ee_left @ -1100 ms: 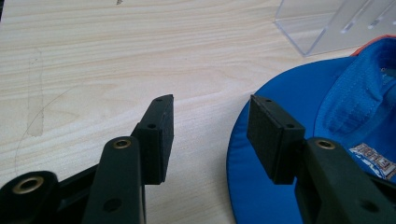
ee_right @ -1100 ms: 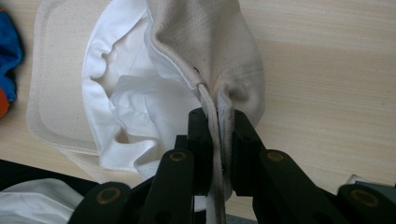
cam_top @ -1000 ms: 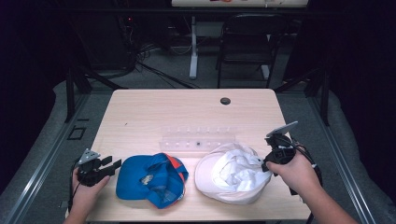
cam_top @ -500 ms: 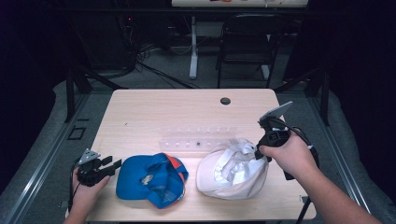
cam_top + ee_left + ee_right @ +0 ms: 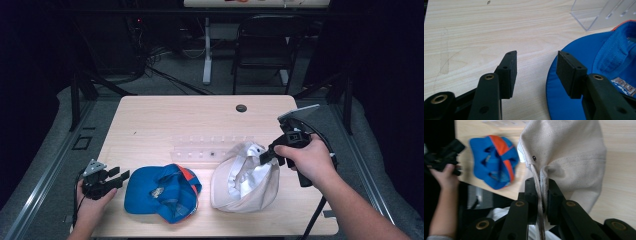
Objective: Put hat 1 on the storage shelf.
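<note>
Pinching the edge of the white cap (image 5: 245,177) in my right gripper (image 5: 265,155), I have its jaws clamped on a fold of the cloth, which the right gripper view shows squeezed flat between the two black pads. I hold it by the rim because that is the stiffest part that a narrow bite can keep, and from there the rest of the cap hangs and drapes under its own weight. Its far side is lifted off the bench (image 5: 165,120) while the lower part rests on the wood at the front right, so the cap stands tipped with its hollow open toward me.

My left gripper (image 5: 114,178) waits low at the front left corner, jaws apart with nothing between them, just beside the brim of the blue cap (image 5: 162,190). In the left gripper view one jaw hangs over bare wood and the other over the blue brim, touching neither as far as I can tell. The blue cap lies upside down, orange trim showing, close beside the white one.

Behind both caps sits a clear plastic rack (image 5: 210,149), which I judge may be where they are meant to go
</note>
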A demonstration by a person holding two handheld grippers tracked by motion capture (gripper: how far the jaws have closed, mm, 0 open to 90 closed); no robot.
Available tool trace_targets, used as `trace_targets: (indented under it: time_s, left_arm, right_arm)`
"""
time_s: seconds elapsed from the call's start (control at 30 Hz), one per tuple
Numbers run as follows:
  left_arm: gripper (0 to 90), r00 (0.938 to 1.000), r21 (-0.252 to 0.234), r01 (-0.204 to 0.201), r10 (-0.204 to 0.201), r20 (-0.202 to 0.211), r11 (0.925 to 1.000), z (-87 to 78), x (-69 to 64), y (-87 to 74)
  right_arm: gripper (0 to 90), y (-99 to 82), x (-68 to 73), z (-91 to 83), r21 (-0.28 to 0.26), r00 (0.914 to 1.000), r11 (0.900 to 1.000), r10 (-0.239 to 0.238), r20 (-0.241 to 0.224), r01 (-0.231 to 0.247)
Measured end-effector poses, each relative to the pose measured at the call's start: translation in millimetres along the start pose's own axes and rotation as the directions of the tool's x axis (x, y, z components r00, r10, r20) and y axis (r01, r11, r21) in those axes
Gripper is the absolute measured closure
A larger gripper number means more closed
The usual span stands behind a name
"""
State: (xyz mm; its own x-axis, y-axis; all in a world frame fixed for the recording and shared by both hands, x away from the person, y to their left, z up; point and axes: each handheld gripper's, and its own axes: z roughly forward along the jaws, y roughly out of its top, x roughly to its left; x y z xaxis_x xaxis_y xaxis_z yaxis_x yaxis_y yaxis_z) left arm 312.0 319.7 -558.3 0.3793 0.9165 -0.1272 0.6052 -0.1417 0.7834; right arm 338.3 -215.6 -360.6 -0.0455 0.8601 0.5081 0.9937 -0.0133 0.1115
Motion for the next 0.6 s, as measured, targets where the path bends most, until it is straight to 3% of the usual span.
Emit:
trace_targets:
  time_s: [0.1,0.2,0.23,0.33,0.4,0.6]
  left_arm:
    - [51.7,1.0,0.009,-0.004,0.004,0.003,0.9999,-0.8,-0.6,0.5]
    - [51.7,1.0,-0.003,-0.003,0.003,0.0,1.0,0.0,-1.0,0.1]
    - [51.7,1.0,0.008,-0.006,0.006,0.002,1.0,-0.7,-0.8,0.5]
    - [51.7,1.0,-0.002,-0.003,0.003,0.0,1.0,0.0,-1.2,-0.1]
    - [51.7,1.0,-0.002,-0.002,0.002,0.0,1.0,-0.1,-1.2,-0.2]
    - [51.7,1.0,0.014,-0.008,0.008,0.001,0.9999,0.1,-1.5,0.2]
  right_arm:
    - [81.9,-1.0,1.3,-4.6,-0.003,0.9954,1.0,0.001,-0.096,-0.001]
    - [82.0,-1.7,3.3,-7.2,-0.006,0.9908,0.9999,0.012,-0.135,-0.013]
    - [81.9,-2.3,4.4,-10.6,-0.009,0.9831,0.9998,0.017,-0.182,-0.019]
    - [81.9,-3.0,5.4,-12.5,-0.016,0.9767,0.9995,0.022,-0.213,-0.026]
    - [82.0,-3.4,5.1,-15.1,-0.027,0.9753,0.9996,-0.004,-0.221,-0.002]
    - [82.0,-5.3,4.1,-25.3,-0.084,0.9641,0.9964,-0.011,-0.265,-0.012]
